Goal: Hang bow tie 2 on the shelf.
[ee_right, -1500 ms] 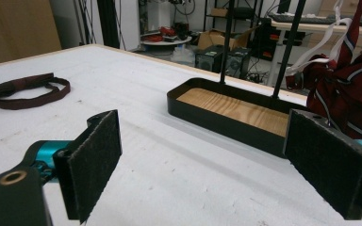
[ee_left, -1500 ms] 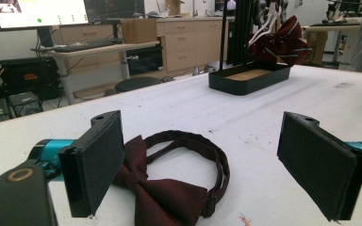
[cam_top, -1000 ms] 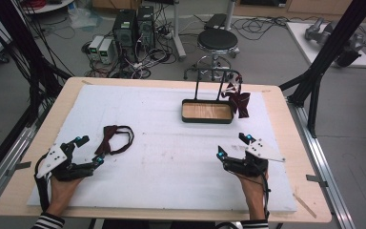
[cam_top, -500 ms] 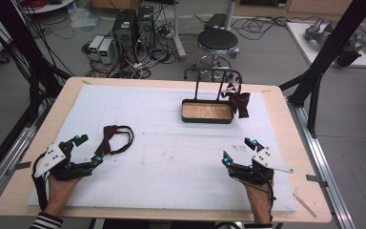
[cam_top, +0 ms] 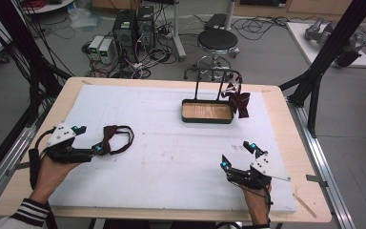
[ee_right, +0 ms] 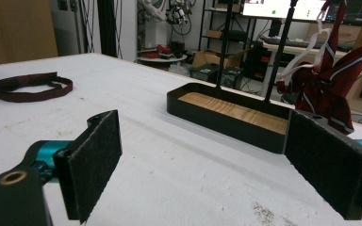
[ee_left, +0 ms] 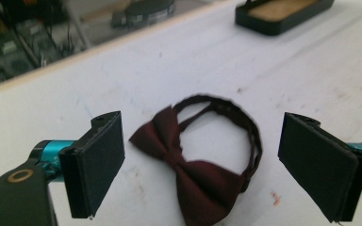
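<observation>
Dark-red bow tie [ee_left: 193, 162] lies on the white mat between the wide-apart jaws of the left gripper [ee_left: 201, 165]. The right gripper [cam_top: 240, 155], also apart, has drawn back toward the person, probably leaving the pickup to the left.

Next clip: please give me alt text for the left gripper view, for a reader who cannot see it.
A dark red bow tie with its strap looped behind it lies flat on the white table cover, centred between the two open black jaws of the left gripper, which touch nothing. A black tray with a wooden floor sits at the far edge.
</observation>
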Available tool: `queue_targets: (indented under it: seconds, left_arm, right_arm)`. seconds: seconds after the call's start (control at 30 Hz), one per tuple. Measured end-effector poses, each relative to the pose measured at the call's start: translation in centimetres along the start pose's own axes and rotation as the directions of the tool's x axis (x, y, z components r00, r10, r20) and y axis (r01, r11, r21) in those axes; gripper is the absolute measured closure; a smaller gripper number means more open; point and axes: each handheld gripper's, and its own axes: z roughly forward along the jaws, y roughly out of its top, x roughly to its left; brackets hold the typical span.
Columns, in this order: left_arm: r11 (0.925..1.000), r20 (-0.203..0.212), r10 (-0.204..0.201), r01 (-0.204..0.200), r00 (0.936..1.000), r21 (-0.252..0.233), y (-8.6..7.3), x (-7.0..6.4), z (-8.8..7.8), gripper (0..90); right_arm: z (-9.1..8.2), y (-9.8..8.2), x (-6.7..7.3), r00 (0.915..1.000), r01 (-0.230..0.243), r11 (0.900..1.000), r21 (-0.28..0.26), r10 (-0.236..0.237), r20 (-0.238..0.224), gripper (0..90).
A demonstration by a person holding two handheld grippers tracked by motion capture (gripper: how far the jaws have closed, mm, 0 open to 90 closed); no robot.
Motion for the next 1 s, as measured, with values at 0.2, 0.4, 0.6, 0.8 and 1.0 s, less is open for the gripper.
queue_targets:
  seconds: [0.2,0.4,0.6,0.8,1.0]
  left_arm:
    - [0.9887,-0.010,-0.013,0.015,0.9999,0.149,1.1,1.1,1.3,16.2]
    - [0.9585,0.006,-0.040,0.037,0.9992,0.283,2.4,1.8,2.4,15.8]
    - [0.9087,0.029,-0.117,0.095,0.9927,0.407,3.0,2.2,3.9,16.5]
    - [0.8670,0.020,-0.161,0.131,0.9868,0.481,2.6,2.4,5.6,22.7]
    - [0.8295,0.003,-0.211,0.178,0.9774,0.529,2.2,2.7,6.9,26.9]
  right_arm:
    - [0.1,-0.1,0.1,0.9999,0.012,1.000,-0.011,-0.012,0.003,11.2]
    - [0.1,-0.4,0.2,1.0000,-0.004,1.000,-0.021,0.004,0.002,11.2]
    - [0.2,-1.1,0.3,1.0000,-0.006,1.000,-0.017,0.006,0.004,11.2]
    - [0.2,-1.3,0.2,0.9998,-0.020,1.000,-0.022,0.020,0.003,11.2]
    - [0.2,-1.4,0.1,0.9996,-0.024,0.999,-0.026,0.025,0.012,11.2]
